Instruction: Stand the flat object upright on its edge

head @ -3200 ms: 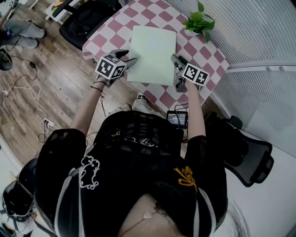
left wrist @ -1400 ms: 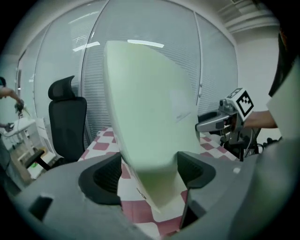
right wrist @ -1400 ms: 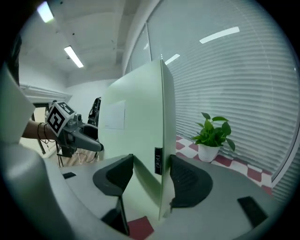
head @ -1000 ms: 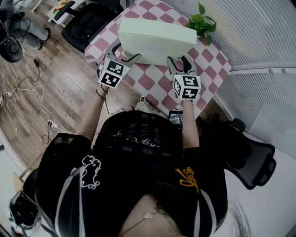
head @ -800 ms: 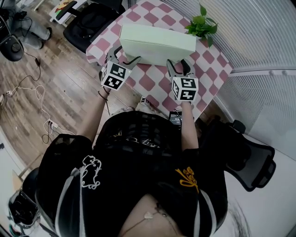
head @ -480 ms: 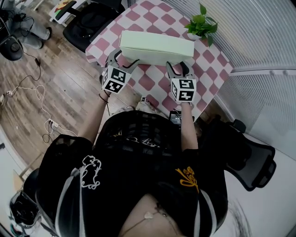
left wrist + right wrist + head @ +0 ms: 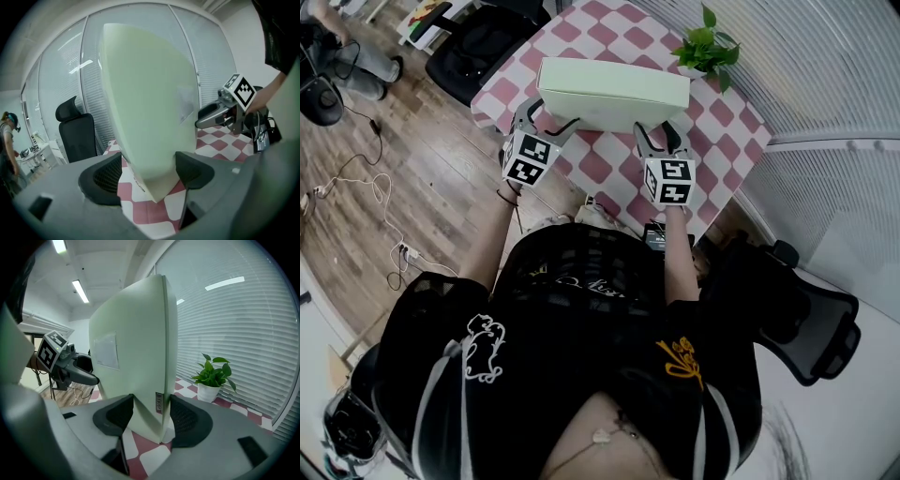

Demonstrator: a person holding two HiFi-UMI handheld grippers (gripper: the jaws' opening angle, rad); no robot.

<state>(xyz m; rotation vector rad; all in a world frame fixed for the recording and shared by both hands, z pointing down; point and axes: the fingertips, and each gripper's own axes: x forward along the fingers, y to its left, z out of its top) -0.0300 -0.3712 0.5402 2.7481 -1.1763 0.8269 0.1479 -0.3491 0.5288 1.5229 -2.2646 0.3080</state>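
A pale green flat box stands upright on its long edge on the pink-and-white checked table. My left gripper is at its lower left corner. In the left gripper view the box fills the gap and both pads press its faces. At the lower right corner is my right gripper. The right gripper view shows the box pinched between both pads, with its bottom edge just over the tablecloth. Each gripper shows in the other's view, the right gripper here and the left gripper there.
A small potted plant stands at the table's far right corner, close behind the box. A black office chair is beyond the table's left side and another chair is at my right. Cables lie on the wooden floor.
The box lay flat on the table earlier and now stands on its long edge. Over the last second both grippers stayed at its lower corners and barely shifted.
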